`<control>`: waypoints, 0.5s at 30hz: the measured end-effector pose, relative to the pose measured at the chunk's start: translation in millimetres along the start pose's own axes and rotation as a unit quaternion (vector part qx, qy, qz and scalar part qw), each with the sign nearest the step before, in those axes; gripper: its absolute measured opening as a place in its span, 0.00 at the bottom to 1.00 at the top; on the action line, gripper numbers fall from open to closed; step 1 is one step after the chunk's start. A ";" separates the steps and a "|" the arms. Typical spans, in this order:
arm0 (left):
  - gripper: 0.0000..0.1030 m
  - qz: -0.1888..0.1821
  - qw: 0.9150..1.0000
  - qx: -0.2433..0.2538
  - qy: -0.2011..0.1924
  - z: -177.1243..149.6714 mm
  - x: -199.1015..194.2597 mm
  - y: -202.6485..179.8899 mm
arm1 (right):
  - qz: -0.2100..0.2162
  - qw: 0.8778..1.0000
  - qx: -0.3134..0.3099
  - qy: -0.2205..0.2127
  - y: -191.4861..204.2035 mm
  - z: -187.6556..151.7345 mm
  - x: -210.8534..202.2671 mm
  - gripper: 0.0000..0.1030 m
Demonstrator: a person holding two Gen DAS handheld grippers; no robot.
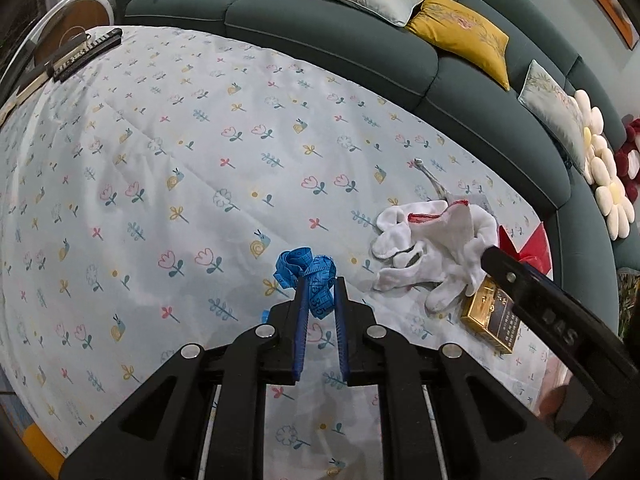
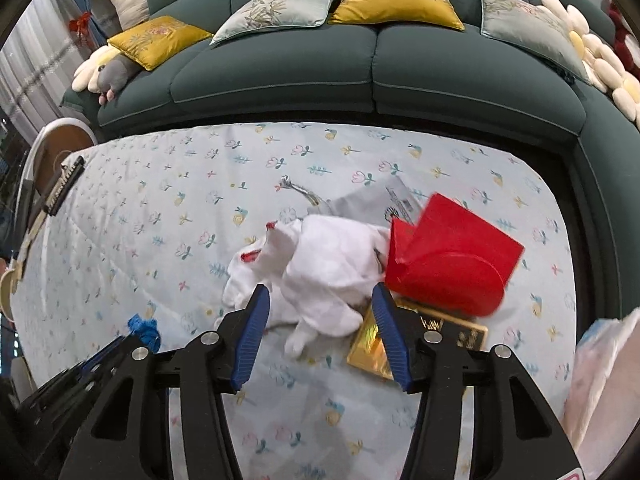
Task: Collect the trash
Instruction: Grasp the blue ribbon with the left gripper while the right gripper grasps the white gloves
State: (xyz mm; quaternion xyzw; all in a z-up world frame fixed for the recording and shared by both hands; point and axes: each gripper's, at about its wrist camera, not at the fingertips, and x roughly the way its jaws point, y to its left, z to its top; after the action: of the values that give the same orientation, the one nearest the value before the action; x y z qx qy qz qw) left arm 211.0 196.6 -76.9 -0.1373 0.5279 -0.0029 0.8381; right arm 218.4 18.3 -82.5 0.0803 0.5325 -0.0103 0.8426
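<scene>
My left gripper (image 1: 319, 280) is shut on a crumpled blue measuring tape (image 1: 308, 272), just above the flowered cloth; the tape also shows in the right wrist view (image 2: 145, 328). My right gripper (image 2: 320, 294) is open and empty, its jaws on either side of a pair of white gloves (image 2: 320, 264), also in the left wrist view (image 1: 432, 252). A gold box (image 2: 372, 344) lies under the right jaw, also in the left wrist view (image 1: 490, 320). A red paper piece (image 2: 448, 260) lies behind it. A grey packet (image 2: 376, 200) and a metal spoon (image 2: 298, 190) lie beyond the gloves.
The flowered cloth (image 1: 160, 160) covers a table in front of a dark green sofa (image 2: 360, 76) with cushions. A black comb-like item (image 1: 86, 54) lies at the far left edge. A round side table (image 1: 80, 20) stands beyond it. A pale bag (image 2: 604, 368) is at the right.
</scene>
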 end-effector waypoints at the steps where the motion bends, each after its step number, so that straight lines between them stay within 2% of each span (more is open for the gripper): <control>1: 0.12 -0.001 1.000 0.000 0.000 1.2 0.9 -0.2 | -0.001 1.000 -0.001 0.004 1.1 1.6 5.4 0.44; 5: 0.12 0.001 1.000 0.006 -0.001 3.0 3.0 -1.6 | 0.003 1.000 0.004 0.024 0.0 1.3 22.1 0.21; 8: 0.12 0.000 1.000 0.009 0.001 2.5 4.0 -3.7 | 0.007 1.000 0.006 0.023 -0.7 -3.3 21.4 0.09; 15: 0.12 -0.005 1.000 0.020 0.002 -5.2 -2.4 -18.6 | 0.029 0.999 0.025 -0.012 -13.5 -11.7 -24.4 0.06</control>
State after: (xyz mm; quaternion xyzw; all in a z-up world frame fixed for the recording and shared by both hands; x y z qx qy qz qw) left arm 207.9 177.9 -72.6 -0.1227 0.5287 -0.0177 0.8397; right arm 196.0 5.1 -67.1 0.1165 0.5194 -0.0003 0.8465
